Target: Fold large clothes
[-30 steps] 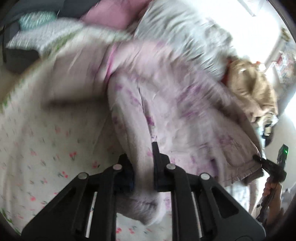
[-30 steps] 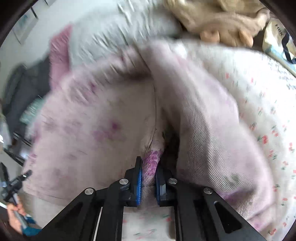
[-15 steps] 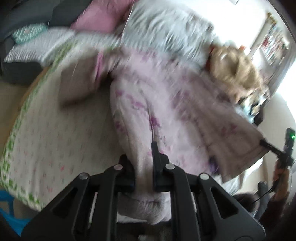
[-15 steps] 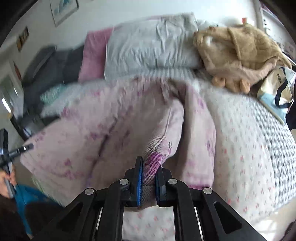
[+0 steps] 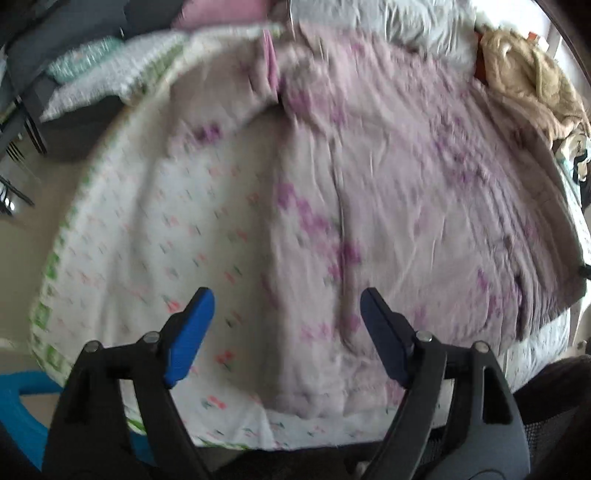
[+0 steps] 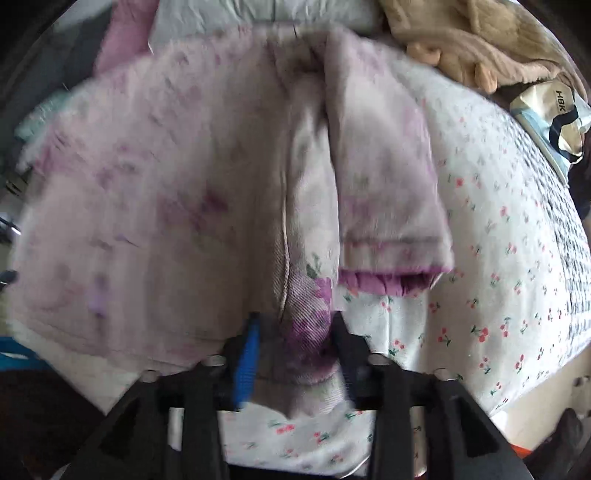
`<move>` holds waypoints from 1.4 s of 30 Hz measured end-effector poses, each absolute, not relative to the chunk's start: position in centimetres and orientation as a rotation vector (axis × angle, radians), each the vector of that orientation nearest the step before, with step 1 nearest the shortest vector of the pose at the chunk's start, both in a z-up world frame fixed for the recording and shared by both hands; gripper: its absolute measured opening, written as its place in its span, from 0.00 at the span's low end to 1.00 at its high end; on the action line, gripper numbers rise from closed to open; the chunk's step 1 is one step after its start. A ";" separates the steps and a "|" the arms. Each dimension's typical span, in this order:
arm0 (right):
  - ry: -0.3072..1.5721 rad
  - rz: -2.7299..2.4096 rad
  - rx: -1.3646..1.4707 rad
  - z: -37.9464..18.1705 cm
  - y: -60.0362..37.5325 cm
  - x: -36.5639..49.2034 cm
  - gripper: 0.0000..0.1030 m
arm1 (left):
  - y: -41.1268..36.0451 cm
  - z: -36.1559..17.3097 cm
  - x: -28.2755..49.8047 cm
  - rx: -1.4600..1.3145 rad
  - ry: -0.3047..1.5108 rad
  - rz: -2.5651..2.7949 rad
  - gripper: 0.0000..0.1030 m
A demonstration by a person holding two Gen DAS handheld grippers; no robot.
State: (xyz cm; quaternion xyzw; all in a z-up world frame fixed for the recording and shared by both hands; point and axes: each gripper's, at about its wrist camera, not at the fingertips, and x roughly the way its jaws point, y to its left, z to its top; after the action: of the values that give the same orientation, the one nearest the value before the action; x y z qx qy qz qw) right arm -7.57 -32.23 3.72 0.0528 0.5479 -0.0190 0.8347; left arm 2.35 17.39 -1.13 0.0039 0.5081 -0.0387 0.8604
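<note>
A large pale pink garment (image 5: 388, 192) with purple flowers lies spread on the flowered bed sheet (image 5: 147, 240). Its near hem lies loose between the two fingers of my left gripper (image 5: 286, 299), whose jaws are opening wide and whose blue pads stand clear of the cloth. In the right wrist view the same garment (image 6: 166, 192) has a sleeve (image 6: 384, 192) folded over its right side, purple cuff toward me. My right gripper (image 6: 295, 326) is opening too. A purple-flowered corner of the hem (image 6: 306, 314) sits between its pads, no longer pinched.
A grey pillow (image 5: 388, 18) and a pink one (image 5: 218, 14) lie at the head of the bed. A beige plush blanket (image 6: 461, 33) and a pale bag (image 6: 550, 110) sit at the far right. Something blue (image 5: 18, 410) stands beside the bed's near left corner.
Both grippers were shut on the garment's hem and pulled it toward the bed's near edge. Now the garment lies flat and both pairs of jaws have come apart, letting the cloth go.
</note>
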 end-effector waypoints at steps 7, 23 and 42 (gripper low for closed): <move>0.982 0.060 0.133 9.4 -28.4 -3.9 0.81 | 19.1 -0.6 5.9 -0.006 1.033 -0.013 0.83; 1.144 0.192 0.092 -0.8 -17.7 8.1 0.81 | 20.7 -2.6 15.8 0.042 0.907 0.182 0.89; 1.192 0.155 0.116 -2.9 -18.2 10.8 0.81 | 23.8 1.9 19.6 -0.075 0.661 0.153 0.00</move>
State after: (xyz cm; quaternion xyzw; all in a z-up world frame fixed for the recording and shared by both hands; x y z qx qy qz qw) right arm 10.78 -18.21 -2.94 0.0545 0.5603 0.0730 0.8233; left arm 19.59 23.85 1.92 -0.0368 0.3240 0.0752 0.9424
